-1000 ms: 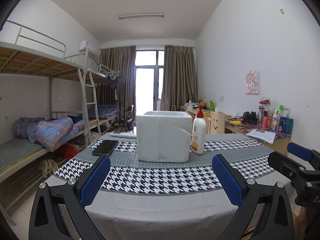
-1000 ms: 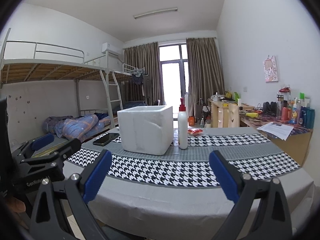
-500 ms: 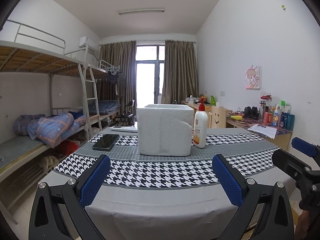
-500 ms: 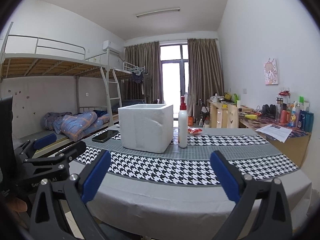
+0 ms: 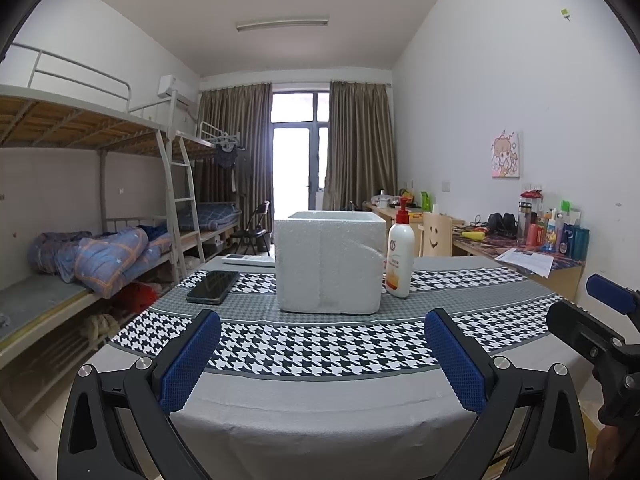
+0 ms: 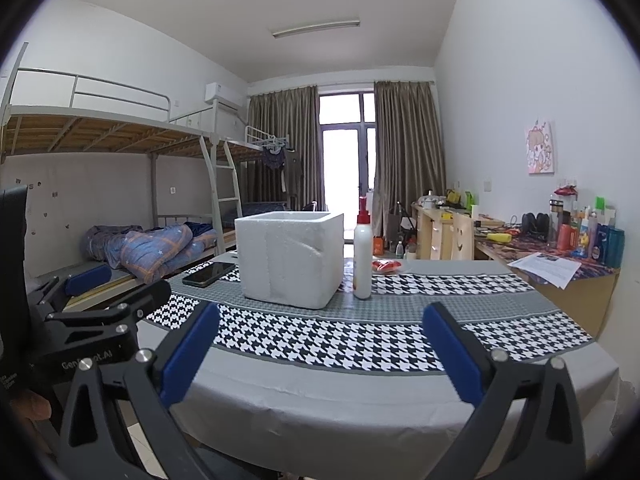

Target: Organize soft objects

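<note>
A white foam box (image 5: 329, 261) stands open-topped on the table's houndstooth cloth (image 5: 320, 344); it also shows in the right wrist view (image 6: 289, 257). A small red soft object (image 6: 385, 266) lies on the cloth behind the lotion bottle. My left gripper (image 5: 322, 354) is open and empty, held before the table's near edge. My right gripper (image 6: 320, 350) is open and empty, level with it on the right. Each gripper shows at the edge of the other's view. The box's inside is hidden.
A white pump lotion bottle (image 5: 399, 260) stands right of the box. A black phone (image 5: 213, 281) lies left of it, a white remote (image 5: 246, 259) behind. Bunk beds (image 5: 80, 240) line the left wall, cluttered desks (image 5: 532, 240) the right.
Both grippers have dropped slightly and tilted up, so the box and bottle sit a little higher in view. Both stay open and empty.
</note>
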`<state>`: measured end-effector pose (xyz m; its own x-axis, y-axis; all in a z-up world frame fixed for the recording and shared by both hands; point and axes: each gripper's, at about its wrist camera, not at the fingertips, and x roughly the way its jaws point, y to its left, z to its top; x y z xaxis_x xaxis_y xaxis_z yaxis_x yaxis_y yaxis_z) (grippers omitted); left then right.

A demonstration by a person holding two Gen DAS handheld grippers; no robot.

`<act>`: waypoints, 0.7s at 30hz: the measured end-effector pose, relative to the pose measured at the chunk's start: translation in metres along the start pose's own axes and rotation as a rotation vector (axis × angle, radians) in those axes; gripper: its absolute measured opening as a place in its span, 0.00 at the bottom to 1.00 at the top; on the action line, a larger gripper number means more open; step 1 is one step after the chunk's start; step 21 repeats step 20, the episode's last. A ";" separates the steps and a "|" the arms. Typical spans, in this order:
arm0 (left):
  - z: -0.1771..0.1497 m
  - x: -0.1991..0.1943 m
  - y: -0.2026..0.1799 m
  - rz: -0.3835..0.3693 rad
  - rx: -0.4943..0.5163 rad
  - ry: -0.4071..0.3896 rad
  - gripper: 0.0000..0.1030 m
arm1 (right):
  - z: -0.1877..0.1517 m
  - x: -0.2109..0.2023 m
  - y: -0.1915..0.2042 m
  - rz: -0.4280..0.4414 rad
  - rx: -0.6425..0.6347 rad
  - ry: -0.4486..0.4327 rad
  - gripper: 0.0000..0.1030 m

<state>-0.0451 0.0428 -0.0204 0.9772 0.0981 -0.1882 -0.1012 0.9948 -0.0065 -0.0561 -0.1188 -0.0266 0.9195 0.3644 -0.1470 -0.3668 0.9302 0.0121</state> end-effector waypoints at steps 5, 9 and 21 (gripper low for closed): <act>0.000 0.002 -0.001 0.002 -0.002 0.008 0.99 | -0.001 0.002 0.000 -0.003 0.000 0.010 1.00; 0.000 0.003 -0.002 0.001 0.001 0.013 0.99 | 0.000 0.004 0.002 -0.001 0.002 0.018 1.00; 0.001 0.001 -0.002 0.008 0.005 0.008 0.99 | -0.001 0.004 0.002 0.003 0.001 0.022 1.00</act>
